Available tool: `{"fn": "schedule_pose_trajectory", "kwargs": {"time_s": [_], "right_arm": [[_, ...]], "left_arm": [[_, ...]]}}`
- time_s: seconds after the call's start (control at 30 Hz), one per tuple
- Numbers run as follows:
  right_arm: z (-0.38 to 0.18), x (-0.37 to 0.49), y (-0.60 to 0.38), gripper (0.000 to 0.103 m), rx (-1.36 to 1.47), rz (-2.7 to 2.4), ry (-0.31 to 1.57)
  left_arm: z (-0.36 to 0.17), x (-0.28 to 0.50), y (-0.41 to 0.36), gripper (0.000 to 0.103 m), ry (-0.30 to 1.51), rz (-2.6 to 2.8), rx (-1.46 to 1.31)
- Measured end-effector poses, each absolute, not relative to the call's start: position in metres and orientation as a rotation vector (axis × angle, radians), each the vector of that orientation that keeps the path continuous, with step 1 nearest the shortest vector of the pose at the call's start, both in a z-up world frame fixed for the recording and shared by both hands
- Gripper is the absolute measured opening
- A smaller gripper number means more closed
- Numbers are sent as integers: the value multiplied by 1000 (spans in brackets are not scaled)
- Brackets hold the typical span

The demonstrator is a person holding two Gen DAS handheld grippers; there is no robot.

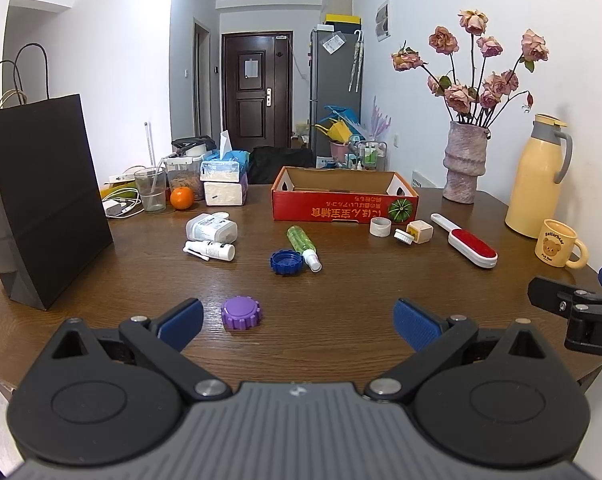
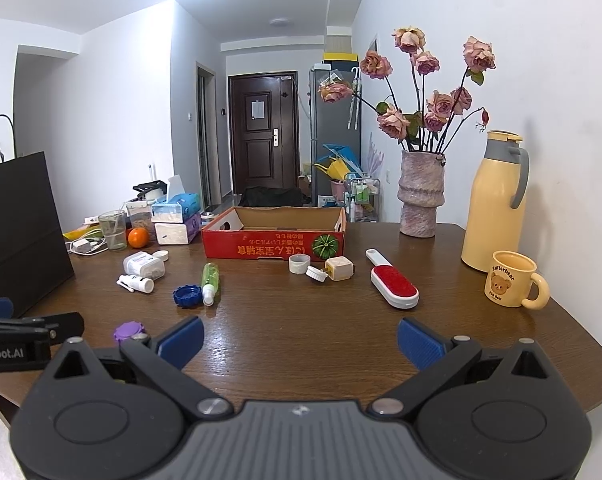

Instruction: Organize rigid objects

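A red cardboard box (image 1: 343, 208) (image 2: 275, 242) stands open at the back of the wooden table. In front of it lie a purple cap (image 1: 241, 312) (image 2: 128, 331), a blue cap (image 1: 287, 262) (image 2: 187, 295), a green spray bottle (image 1: 303, 242) (image 2: 209, 280), a white spray bottle (image 1: 211, 250) (image 2: 137, 283), a white jar (image 1: 211, 228) (image 2: 144, 265), a tape ring (image 1: 381, 227) (image 2: 299, 264), a cream cube (image 1: 419, 232) (image 2: 339, 268) and a red lint brush (image 1: 467, 246) (image 2: 393, 286). My left gripper (image 1: 299, 322) is open and empty, just behind the purple cap. My right gripper (image 2: 301, 340) is open and empty.
A black paper bag (image 1: 41, 200) (image 2: 19, 232) stands at the left. A vase of roses (image 1: 463, 168) (image 2: 419, 200), a yellow thermos (image 1: 537, 180) (image 2: 493, 204) and a bear mug (image 1: 559, 248) (image 2: 513, 284) stand at the right. Tissue boxes (image 1: 225, 184), a glass (image 1: 151, 190) and an orange (image 1: 181, 198) sit at the back left.
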State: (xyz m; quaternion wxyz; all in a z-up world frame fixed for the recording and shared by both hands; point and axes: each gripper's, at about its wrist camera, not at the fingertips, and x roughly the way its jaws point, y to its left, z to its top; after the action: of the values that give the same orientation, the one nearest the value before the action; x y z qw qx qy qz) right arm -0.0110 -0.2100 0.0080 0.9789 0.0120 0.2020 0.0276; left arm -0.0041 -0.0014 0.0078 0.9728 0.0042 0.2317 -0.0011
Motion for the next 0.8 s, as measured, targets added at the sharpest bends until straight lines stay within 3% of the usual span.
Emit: {"fn": "schedule_pose_trajectory", "kwargs": {"time_s": [0.8], "right_arm": [[-1, -5, -206, 103, 16, 58, 409]], "left_arm": [[8, -4, -1, 103, 468, -3, 7]]}}
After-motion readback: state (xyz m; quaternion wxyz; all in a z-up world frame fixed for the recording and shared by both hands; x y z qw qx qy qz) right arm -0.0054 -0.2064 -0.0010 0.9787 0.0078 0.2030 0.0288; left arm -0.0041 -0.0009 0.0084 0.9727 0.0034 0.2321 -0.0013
